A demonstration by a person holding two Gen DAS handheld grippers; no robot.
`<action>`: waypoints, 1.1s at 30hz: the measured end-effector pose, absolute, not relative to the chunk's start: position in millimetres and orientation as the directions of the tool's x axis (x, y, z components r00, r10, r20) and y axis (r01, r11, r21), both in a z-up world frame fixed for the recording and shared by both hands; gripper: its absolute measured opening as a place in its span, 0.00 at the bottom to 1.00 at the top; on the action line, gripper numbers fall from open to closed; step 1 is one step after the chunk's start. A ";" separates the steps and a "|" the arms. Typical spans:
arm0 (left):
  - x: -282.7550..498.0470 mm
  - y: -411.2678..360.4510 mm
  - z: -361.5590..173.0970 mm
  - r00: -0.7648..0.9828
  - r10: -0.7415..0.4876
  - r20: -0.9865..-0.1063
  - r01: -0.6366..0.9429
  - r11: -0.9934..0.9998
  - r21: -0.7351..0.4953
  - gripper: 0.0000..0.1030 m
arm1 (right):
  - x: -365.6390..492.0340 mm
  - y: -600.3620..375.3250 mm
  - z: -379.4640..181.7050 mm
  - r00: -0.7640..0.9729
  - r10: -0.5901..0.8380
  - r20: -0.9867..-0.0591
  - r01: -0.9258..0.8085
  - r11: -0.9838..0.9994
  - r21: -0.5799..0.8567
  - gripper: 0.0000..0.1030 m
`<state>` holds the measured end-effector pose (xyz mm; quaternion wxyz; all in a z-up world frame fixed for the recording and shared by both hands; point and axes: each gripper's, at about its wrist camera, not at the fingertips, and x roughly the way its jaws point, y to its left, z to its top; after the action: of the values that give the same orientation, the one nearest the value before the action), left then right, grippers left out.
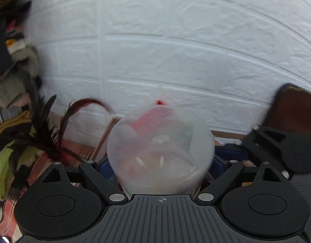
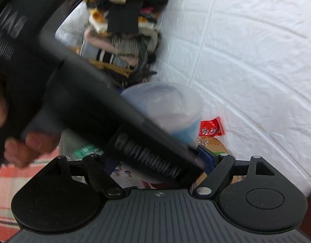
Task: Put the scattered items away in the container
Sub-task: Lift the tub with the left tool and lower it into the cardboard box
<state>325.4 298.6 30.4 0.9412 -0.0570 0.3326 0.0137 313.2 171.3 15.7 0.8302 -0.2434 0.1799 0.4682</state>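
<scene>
The left gripper [image 1: 161, 174] clasps a translucent cup [image 1: 160, 147]. We judge it light, thin-walled, crushable; grip low. Right gripper [image 2: 155, 174] state: unclear

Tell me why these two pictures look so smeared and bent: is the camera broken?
Probably not. In the left wrist view the translucent cup and dark feathers are smeared, seemingly by motion, and the wall's straight seams bow from the fisheye lens. In the right wrist view the other gripper's dark body crosses close and blurry, as does the hand; the red packet is sharper.
</scene>
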 end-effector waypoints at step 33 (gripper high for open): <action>299.0 332.1 38.8 0.787 -0.028 -0.617 -0.078 0.986 -0.144 0.83 | 326.2 164.3 6.9 0.548 0.645 -0.532 -0.807 0.576 -0.133 0.79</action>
<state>299.0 332.1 38.8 0.9417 -0.0812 0.3262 0.0131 326.2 164.3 6.9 0.8603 -0.1847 0.2186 0.4219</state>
